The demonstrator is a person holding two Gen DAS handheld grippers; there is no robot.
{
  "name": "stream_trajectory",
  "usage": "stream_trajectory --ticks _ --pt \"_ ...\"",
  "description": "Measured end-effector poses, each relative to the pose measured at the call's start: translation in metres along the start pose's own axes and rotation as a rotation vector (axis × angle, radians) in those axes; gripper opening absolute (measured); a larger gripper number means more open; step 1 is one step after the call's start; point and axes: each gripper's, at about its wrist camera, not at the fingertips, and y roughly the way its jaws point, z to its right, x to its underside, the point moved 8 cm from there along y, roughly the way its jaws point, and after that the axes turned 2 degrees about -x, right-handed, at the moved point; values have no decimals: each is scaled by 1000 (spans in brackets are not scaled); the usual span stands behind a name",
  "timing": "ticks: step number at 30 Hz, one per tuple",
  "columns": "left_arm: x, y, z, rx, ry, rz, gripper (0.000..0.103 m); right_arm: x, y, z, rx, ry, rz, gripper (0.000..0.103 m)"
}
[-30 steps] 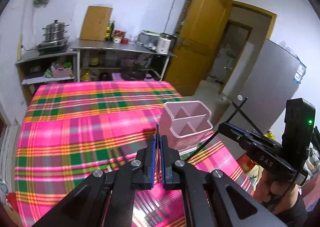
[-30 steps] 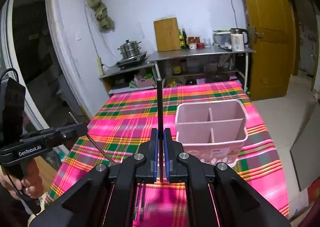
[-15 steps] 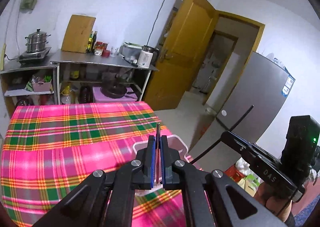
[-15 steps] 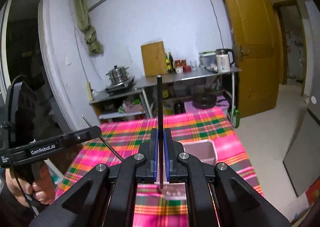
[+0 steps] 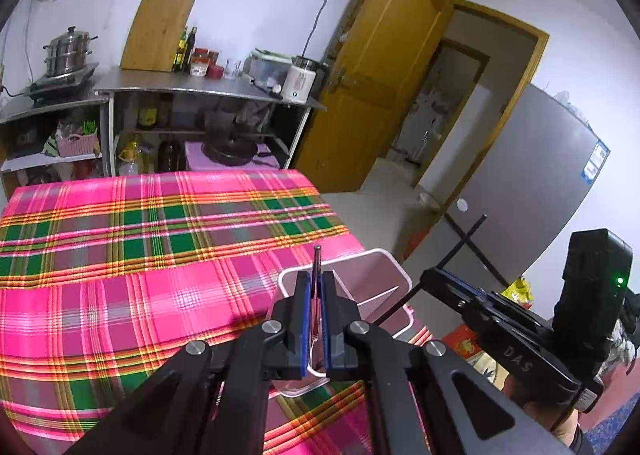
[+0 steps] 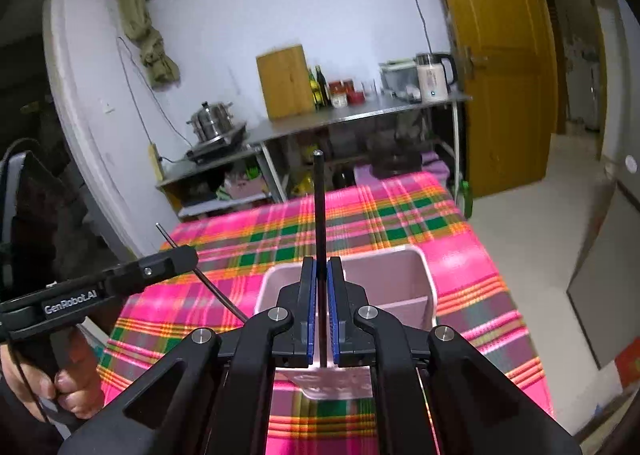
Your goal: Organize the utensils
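A pink divided utensil holder (image 5: 376, 287) stands on the plaid tablecloth near the table's right edge; it also shows in the right wrist view (image 6: 384, 283). My left gripper (image 5: 316, 283) is shut on a thin dark chopstick (image 5: 317, 267) that points upward, just in front of the holder. My right gripper (image 6: 321, 279) is shut on a black chopstick (image 6: 319, 207), upright above the holder's near wall. Each gripper shows in the other's view, the right one (image 5: 436, 279) beside the holder, the left one (image 6: 180, 259) left of it.
The pink and green plaid table (image 5: 140, 239) reaches back to a steel counter (image 5: 208, 85) with a kettle, bottles and a cutting board. A steamer pot (image 6: 212, 121) sits on a side shelf. A yellow door (image 5: 376, 71) and a grey fridge (image 5: 532, 175) stand to the right.
Both grippers tilted up half a second ago and have now come back down over the holder, which shows larger in both views. Both stay shut on their chopsticks.
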Motion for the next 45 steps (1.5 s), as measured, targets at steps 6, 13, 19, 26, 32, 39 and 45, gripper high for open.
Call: stream_trajectory --ticks 6,13,19,26,32,39,45 --pt "5 9 -6 -5 0 -8 6 17 19 8 1 18 -51 7" --pt "0 -10 -5 -16 12 35 21 14 6 15 41 19 -17 17" --pt "0 -40 -1 -21 24 85 23 19 -16 14 50 30 7 18" --pt "27 -74 -11 -48 18 126 23 35 -41 1 14 31 22 18" --pt "62 -99 -28 -95 13 139 23 57 -56 -20 -18 -6 20 18" --pt "110 -115 -52 -157 -19 107 23 87 -61 -45 -52 -48 -11 18" --pt "144 -117 -76 -184 -66 60 23 113 -56 -55 -75 -77 -56 18"
